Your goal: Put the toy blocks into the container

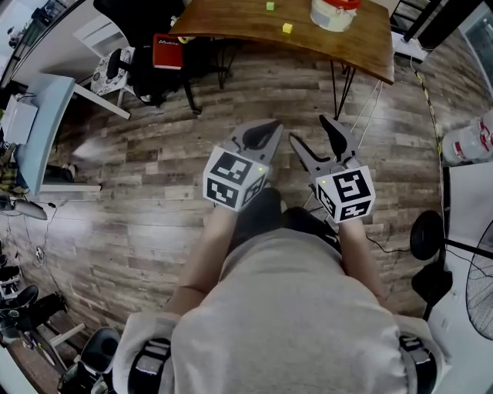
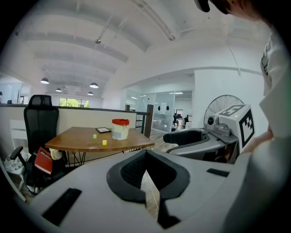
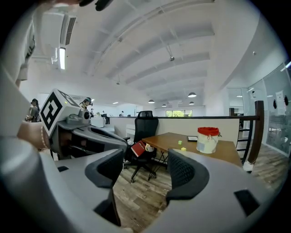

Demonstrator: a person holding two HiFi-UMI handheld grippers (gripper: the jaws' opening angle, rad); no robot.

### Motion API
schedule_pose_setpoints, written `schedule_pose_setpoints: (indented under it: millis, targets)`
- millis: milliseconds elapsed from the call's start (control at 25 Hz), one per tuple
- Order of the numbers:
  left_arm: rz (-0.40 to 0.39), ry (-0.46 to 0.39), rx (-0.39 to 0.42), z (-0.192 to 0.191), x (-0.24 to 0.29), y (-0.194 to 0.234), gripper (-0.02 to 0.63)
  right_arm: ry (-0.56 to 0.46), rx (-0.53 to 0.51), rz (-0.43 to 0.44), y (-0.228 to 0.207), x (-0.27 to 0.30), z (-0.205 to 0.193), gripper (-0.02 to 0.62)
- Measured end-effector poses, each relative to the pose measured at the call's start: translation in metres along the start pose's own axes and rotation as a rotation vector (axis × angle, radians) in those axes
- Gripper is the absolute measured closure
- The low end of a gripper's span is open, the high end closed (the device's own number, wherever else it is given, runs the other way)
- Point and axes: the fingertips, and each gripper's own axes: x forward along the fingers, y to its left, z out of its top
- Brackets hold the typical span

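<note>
Neither of the toy blocks is in the container [image 1: 333, 14] yet. The yellow block [image 1: 287, 28] lies on the tabletop [image 1: 231, 23] near the container's left, and the green block [image 1: 270, 6] lies a little beyond it. Both are small and loose, so a slanted pinch could flick one off onto the floor [image 1: 154, 154]. The container's red top [image 3: 208, 131] may be a lid; if it is, a dropped block would bounce off. Both tools hang over the floor, well short of the container. The right hand-held gripper [image 1: 312, 132] gapes wide and empty. The left hand-held gripper [image 1: 264, 125] is pressed closed on nothing and would shove a block unless it parts first.
</note>
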Motion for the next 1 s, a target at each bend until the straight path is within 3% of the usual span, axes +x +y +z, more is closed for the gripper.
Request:
schedule_pose_setpoints:
  millis: [520, 1000]
  targets:
    - [0.022, 0.057, -0.075, -0.021, 0.037, 0.048, 0.592, 0.018, 0.045, -0.071, -0.049, 0.033, -0.014, 0.29]
    - [0.0, 0.026, -0.083, 0.022, 0.111, 0.153, 0.592, 0.026, 0.037, -0.186, -0.131, 0.13, 0.014, 0.29]
